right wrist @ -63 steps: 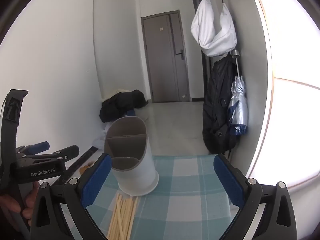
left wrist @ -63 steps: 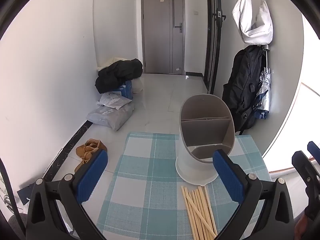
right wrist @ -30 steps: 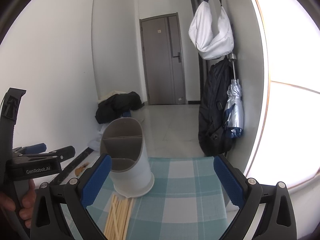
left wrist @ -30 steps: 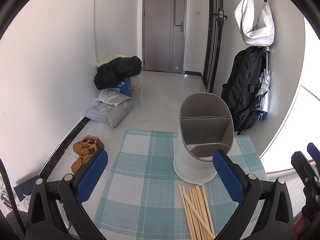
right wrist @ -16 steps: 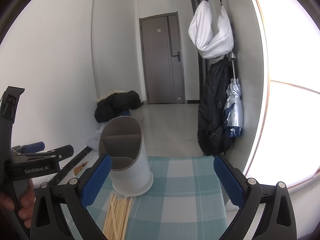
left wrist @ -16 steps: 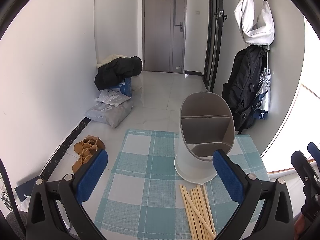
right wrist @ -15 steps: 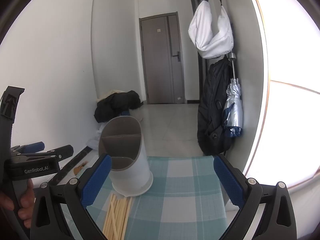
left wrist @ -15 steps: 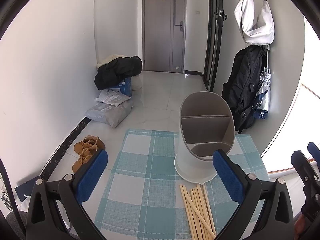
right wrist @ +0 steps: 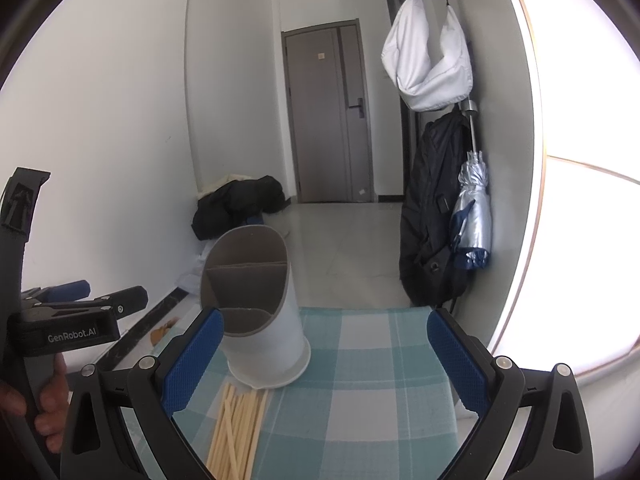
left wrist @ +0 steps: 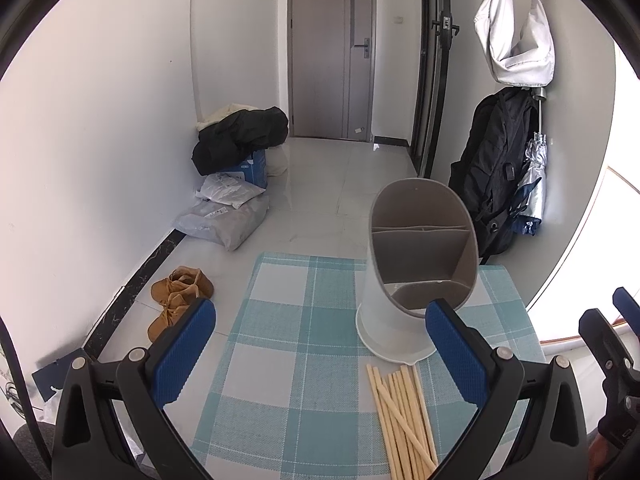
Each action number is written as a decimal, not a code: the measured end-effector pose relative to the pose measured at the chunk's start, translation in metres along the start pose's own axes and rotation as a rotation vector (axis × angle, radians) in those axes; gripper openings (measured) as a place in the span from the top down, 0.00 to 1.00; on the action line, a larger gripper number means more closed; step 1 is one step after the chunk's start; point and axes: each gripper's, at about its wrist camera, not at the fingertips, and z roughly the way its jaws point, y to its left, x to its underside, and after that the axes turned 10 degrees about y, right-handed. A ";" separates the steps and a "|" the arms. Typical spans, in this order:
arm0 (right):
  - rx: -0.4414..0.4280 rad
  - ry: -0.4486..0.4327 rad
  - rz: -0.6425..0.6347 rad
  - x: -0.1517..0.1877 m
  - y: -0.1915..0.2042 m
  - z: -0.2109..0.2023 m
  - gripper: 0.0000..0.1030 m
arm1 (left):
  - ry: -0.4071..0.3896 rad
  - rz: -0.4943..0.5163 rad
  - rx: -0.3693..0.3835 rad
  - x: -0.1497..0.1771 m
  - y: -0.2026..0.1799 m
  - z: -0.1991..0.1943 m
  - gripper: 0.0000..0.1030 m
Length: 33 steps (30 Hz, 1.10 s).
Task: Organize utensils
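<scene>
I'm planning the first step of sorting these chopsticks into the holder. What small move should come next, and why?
Probably lower the left hand-held gripper toward the chopsticks and close on one. Both it and the right hand-held gripper are open and hold nothing; the chopsticks lie loose on the checked mat, just in front of the holder, whose compartments look empty.

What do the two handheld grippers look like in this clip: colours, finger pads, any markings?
Both the left gripper and right gripper have black plastic frames with silver screws and blue textured pads. The left gripper's body reads "GenRobot.AI" in white; a bare hand holds it.
</scene>
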 end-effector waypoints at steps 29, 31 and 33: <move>-0.170 0.617 -0.374 0.062 0.120 0.154 0.72 | 0.216 -0.285 0.004 -0.006 0.113 0.050 0.01; -0.168 0.632 -0.384 0.063 0.122 0.154 0.78 | 0.225 -0.290 0.008 -0.006 0.114 0.050 0.01; -0.165 0.638 -0.393 0.062 0.121 0.155 0.84 | 0.226 -0.293 0.009 -0.006 0.115 0.052 0.01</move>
